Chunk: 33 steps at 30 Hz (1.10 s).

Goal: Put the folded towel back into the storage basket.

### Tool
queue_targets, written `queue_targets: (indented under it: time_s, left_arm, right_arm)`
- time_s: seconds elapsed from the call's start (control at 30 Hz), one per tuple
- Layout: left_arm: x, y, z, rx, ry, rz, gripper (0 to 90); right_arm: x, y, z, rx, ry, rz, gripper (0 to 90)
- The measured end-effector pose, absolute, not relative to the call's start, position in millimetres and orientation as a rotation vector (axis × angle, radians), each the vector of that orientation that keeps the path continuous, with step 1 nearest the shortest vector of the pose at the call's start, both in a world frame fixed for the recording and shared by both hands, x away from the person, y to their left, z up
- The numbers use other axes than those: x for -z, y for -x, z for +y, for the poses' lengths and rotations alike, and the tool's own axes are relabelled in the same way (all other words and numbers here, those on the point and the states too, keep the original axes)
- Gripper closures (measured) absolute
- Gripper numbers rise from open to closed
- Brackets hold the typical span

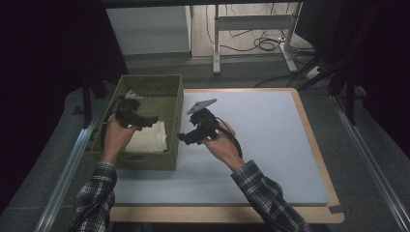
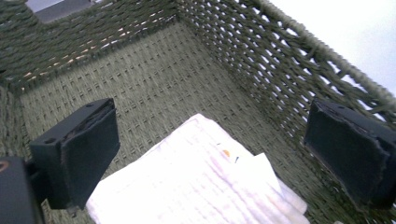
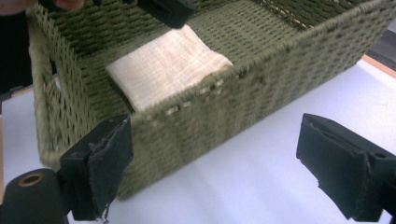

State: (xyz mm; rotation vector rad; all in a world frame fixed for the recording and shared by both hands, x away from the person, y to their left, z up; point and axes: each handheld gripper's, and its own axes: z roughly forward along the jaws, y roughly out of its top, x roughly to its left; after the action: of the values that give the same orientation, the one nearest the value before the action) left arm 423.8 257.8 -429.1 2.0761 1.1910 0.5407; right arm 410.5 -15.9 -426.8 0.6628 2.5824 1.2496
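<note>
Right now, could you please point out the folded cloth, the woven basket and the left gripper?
folded cloth (image 2: 201, 182): left gripper view, middle of its top face.
woven basket (image 1: 150, 76): high view, far rim.
left gripper (image 1: 155, 118): high view, between its fingertips.

Left black two-jaw gripper (image 1: 153, 118) far-left, jaws wide, empty; right black two-jaw gripper (image 1: 180, 137) nearer, centre, jaws wide, empty.

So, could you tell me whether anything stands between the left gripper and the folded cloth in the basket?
Nothing visible does. The left gripper hangs over the woven basket with its jaws open, and the folded cloth lies uncovered on the basket floor right below them.
</note>
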Motion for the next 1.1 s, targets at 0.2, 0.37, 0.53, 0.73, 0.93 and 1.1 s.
queue_targets:
  time_s: [0.2,0.37,0.53,0.73,0.93,1.1]
  left_arm:
    - [427,-420,251,-0.513,-2.045,1.172,2.2]
    - [426,-416,242,-0.496,-2.031,1.158,1.2]
    - [424,-409,230,-0.467,-2.014,1.132,0.7]
    - [423,-398,214,-0.463,-2.019,1.094,0.6]
    - [423,-387,199,-0.441,-2.028,1.063,0.6]
    - [422,-376,184,-0.441,-2.041,1.035,0.6]
  right_arm:
    - [434,-405,-33,-1.231,-0.665,2.6,8.6]
    - [438,-401,-52,-1.231,-0.681,2.592,7.6]
    - [439,-396,-73,-1.249,-0.712,2.585,6.2]
    - [439,-389,-101,-1.266,-0.739,2.557,6.1]
    - [441,-383,-128,-1.261,-0.758,2.528,6.1]
    - [444,-380,-150,-1.231,-0.779,2.515,6.2]
